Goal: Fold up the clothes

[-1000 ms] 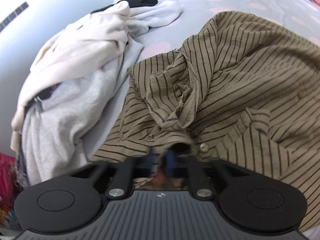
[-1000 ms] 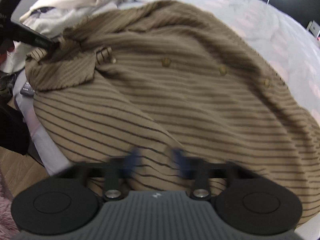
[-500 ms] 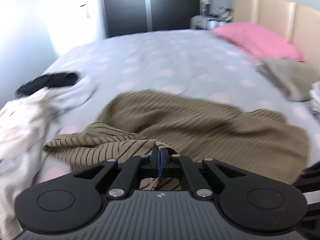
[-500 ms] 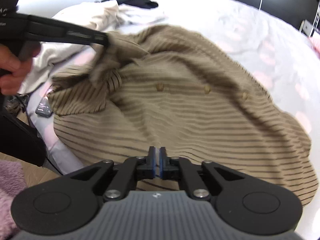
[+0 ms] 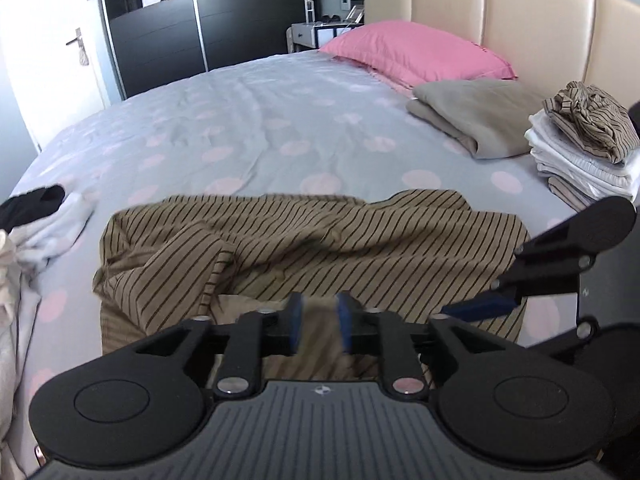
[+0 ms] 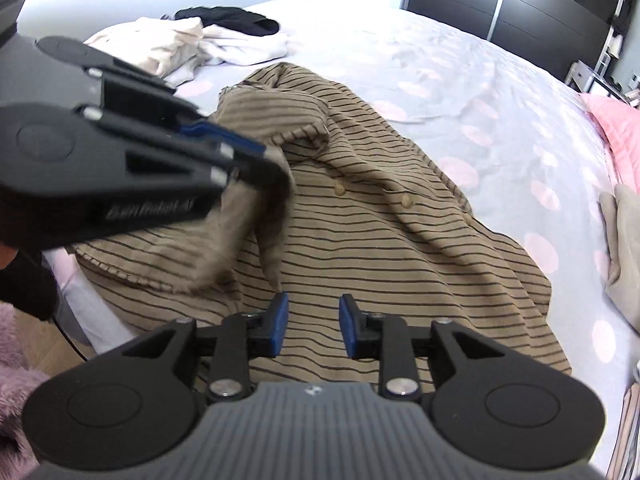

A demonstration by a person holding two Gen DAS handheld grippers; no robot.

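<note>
A home bedroom: bed (image 5: 280,128), pink pillow (image 5: 412,54), wardrobe (image 5: 200,20)

Bed (image 5: 256,120) covered in a grey sheet with pale pink dots – fills most of both views. Padded beige headboard (image 5: 500,12) at the far end, pink pillow (image 5: 416,54) against it. Dark wardrobe (image 5: 200,20) with glossy sliding doors on the far wall. White door (image 5: 52,60) with a handle to its left – strongly lit. White nightstand (image 5: 310,34) between wardrobe and headboard. Wood floor (image 6: 44,340) beside the bed, pink fluffy rug (image 6: 16,396) on it.
</note>
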